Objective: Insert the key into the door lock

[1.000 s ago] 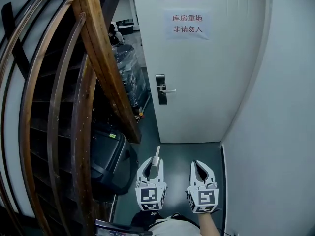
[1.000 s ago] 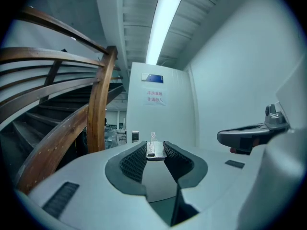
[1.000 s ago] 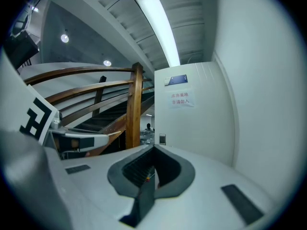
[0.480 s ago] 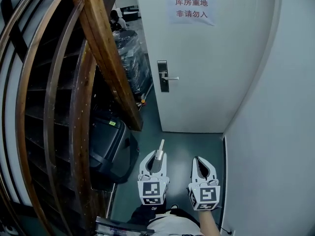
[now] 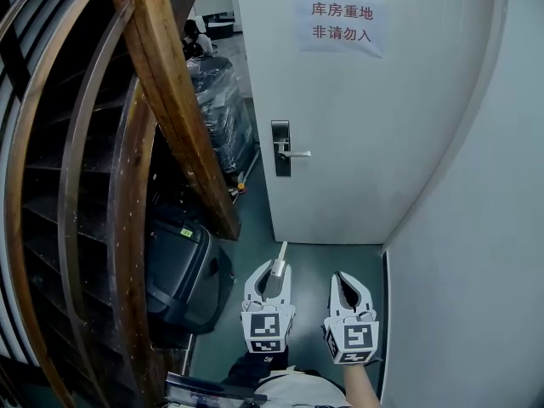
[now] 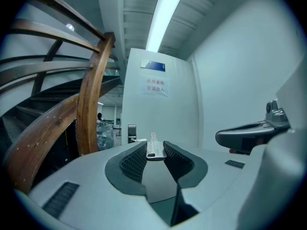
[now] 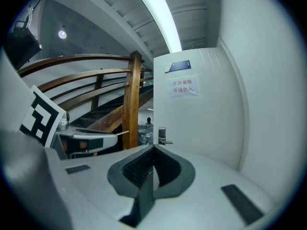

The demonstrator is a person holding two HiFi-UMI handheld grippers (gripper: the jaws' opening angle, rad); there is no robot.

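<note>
A small silver key [image 5: 279, 257] sticks out forward from my left gripper [image 5: 274, 272], which is shut on its head; the left gripper view shows the key [image 6: 152, 145] pinched between the ribbed pads. My right gripper [image 5: 342, 280] hangs beside it, shut and holding nothing, its jaws meeting in the right gripper view [image 7: 152, 150]. Both are low over the dark green floor, well short of the white door [image 5: 365, 126]. The door's steel lock plate [image 5: 280, 148] with a lever handle [image 5: 295, 154] is ahead and above; it shows small in both gripper views [image 6: 132, 132] [image 7: 162, 135].
A curved wooden stair banister [image 5: 170, 83] crowds the left side. A black case [image 5: 183, 266] lies under it, close to my left gripper. Plastic-wrapped goods [image 5: 217, 113] stand beyond the open door edge. A white wall [image 5: 476, 253] closes the right. A paper sign [image 5: 340, 22] is stuck on the door.
The door and its sign look slightly larger and nearer. Both grippers keep about the same place in view, and the key stays held in the left one.
</note>
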